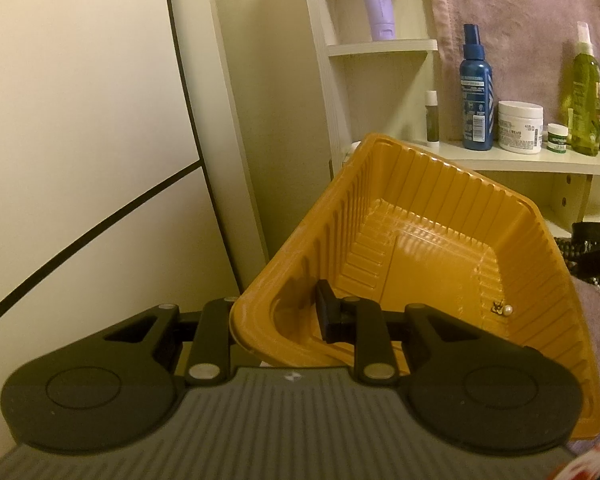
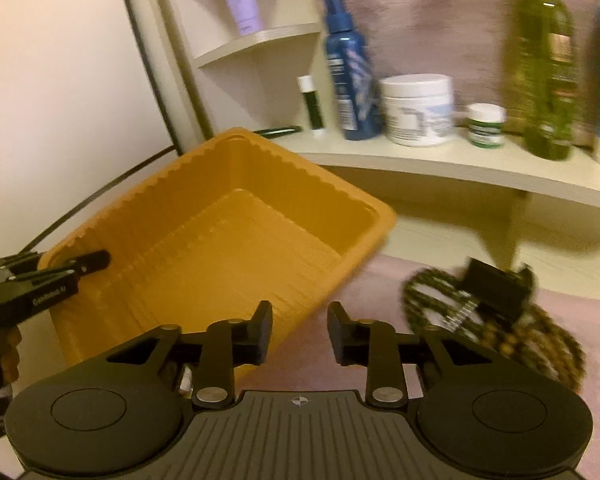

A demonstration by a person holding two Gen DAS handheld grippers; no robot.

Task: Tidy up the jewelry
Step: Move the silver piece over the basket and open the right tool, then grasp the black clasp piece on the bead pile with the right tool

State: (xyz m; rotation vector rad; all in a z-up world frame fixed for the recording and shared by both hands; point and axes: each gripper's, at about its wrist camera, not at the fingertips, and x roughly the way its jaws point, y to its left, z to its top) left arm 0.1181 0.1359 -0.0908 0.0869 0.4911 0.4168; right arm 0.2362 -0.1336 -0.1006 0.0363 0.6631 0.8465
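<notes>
The left gripper (image 1: 278, 312) was clamped on the near-left wall of one orange plastic tray (image 1: 420, 248); one finger was seen inside the tray and the other outside, hidden by the rim. The tray was held tilted, at centre right of the left wrist view. One pearl earring (image 1: 503, 309) was seen on the tray floor, at its lower right, against the ribbed wall.

The right gripper (image 2: 299, 334) was held with its jaws moderately apart and nothing between them. Its left finger lay in front of the tray's near corner; contact could not be determined. In the right wrist view, the tray (image 2: 220, 240) occupied centre left, and the left gripper (image 2: 80, 266) was seen at its left rim.

A heap of dark beaded strands (image 2: 500, 328) with one black clasp-like piece lay on a pink cloth (image 2: 380, 280) at lower right; the strand count could not be determined because of blur.

On the shelf (image 2: 440, 160) at upper right, one blue spray bottle (image 2: 350, 68), one large white jar (image 2: 418, 108) and one small jar (image 2: 486, 125) were counted.
</notes>
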